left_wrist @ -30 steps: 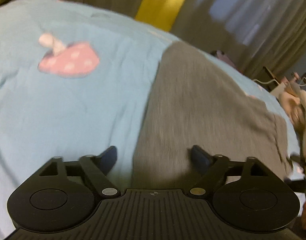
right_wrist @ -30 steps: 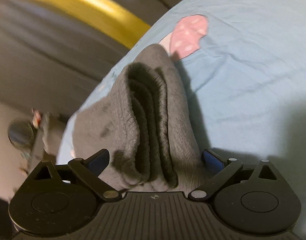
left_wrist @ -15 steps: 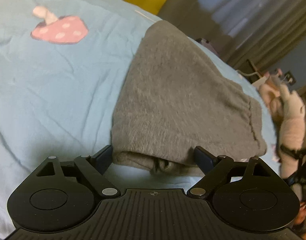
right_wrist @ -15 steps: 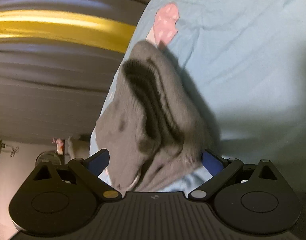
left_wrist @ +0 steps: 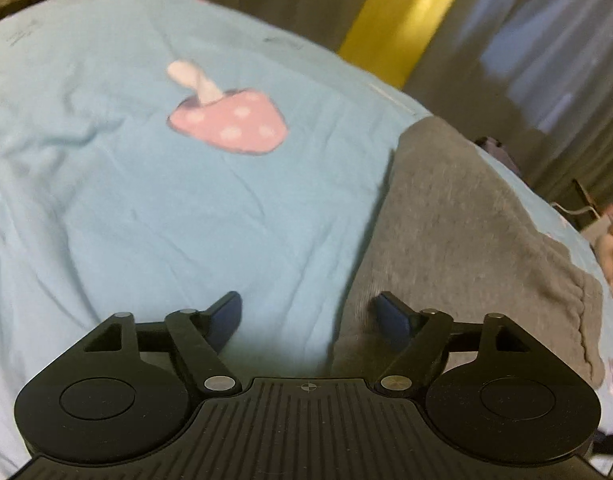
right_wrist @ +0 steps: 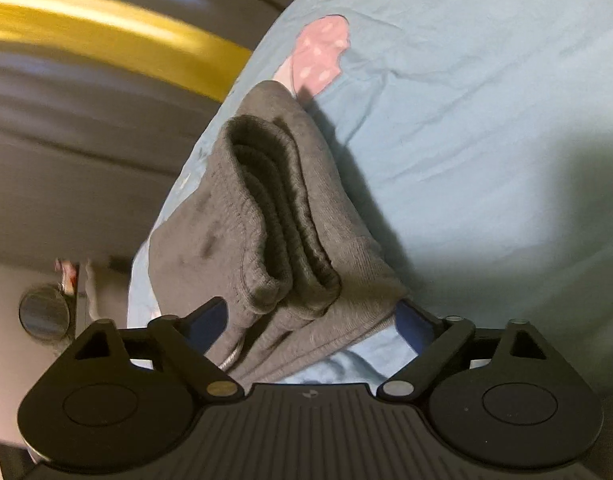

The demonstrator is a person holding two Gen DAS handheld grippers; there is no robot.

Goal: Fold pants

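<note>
a: blue sheet [left_wrist: 146,208] covers the bed, right under both cameras. what's nearest?

b: left tongs [left_wrist: 310,314], spread wide and gripping nothing. one pad hangs over bare sheet, the other over the near edge of the pants [left_wrist: 458,240].

a: and the other side?

b: right tongs [right_wrist: 312,322] are spread too. the folded end of the pants [right_wrist: 274,216] lies between the pads, but neither pad is pressed into the cloth. grey layers are stacked there, with the ribbed band curling on top.

a: where do the pants sit on the bed?

b: flat on the sheet, along its edge, folded into a thick grey bundle. further out, a pink mushroom print [left_wrist: 230,120] lies on the sheet, just beside the far end of the pants in the right view.

a: beyond the bed?

b: grey curtains [left_wrist: 566,64] with a yellow strip [left_wrist: 402,20], blurred.
</note>
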